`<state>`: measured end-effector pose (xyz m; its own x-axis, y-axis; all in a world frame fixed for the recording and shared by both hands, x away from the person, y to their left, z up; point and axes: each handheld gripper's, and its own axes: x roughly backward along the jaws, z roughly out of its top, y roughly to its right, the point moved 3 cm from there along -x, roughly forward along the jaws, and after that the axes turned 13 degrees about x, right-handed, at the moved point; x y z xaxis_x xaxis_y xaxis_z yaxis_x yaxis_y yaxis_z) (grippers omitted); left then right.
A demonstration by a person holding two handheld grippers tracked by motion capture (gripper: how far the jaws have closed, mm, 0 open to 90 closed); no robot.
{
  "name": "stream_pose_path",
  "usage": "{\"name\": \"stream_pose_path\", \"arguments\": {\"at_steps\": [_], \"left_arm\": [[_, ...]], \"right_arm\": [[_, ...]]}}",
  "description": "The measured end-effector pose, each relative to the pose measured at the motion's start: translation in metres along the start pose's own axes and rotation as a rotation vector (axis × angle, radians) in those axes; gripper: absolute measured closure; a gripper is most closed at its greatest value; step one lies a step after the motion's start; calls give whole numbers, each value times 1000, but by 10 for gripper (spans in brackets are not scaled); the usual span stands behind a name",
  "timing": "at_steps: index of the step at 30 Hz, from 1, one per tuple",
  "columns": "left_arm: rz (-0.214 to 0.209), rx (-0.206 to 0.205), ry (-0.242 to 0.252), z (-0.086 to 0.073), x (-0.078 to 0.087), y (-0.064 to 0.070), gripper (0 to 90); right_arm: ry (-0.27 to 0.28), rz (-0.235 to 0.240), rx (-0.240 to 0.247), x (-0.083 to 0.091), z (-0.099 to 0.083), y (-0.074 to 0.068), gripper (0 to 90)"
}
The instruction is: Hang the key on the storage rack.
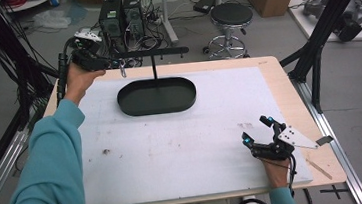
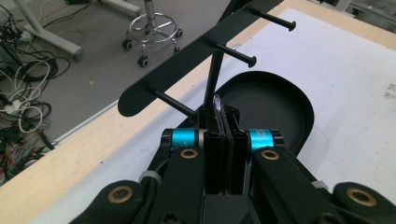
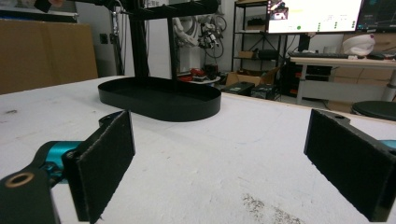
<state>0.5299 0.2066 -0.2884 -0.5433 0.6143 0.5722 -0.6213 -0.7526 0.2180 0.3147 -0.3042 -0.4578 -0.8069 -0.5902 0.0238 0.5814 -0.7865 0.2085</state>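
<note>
L gripper (image 2: 223, 140) fingers (image 2: 212, 154) pinched on a small clear thin item (image 2: 217, 103), held by the black stand (image 1: 153, 54) crossbar's L end, above the oval tray (image 1: 157, 96). R gripper (image 1: 259, 130) fingers (image 3: 105, 154) wide apart, nothing between, low over white desk (image 1: 183, 142) near R corner.

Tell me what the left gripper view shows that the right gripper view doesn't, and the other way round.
Left gripper view: the left tongs shut on a thin, shiny object whose kind I cannot tell, close to a peg of the stand's crossbar, plus a stool's wheeled base and floor cables.

Right gripper view: the right tongs wide open and empty, low over the white mat, with a monitor and shelves behind.

Both: the black oval tray and the stand rising from it, on the mat.
</note>
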Motion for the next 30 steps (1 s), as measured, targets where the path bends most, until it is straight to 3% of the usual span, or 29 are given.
{"name": "stream_pose_path", "arguments": {"at_steps": [30], "left_arm": [[37,31,23,-1,-8,-11,884]], "right_arm": [[-2,0,-5,0,0,0,81]]}}
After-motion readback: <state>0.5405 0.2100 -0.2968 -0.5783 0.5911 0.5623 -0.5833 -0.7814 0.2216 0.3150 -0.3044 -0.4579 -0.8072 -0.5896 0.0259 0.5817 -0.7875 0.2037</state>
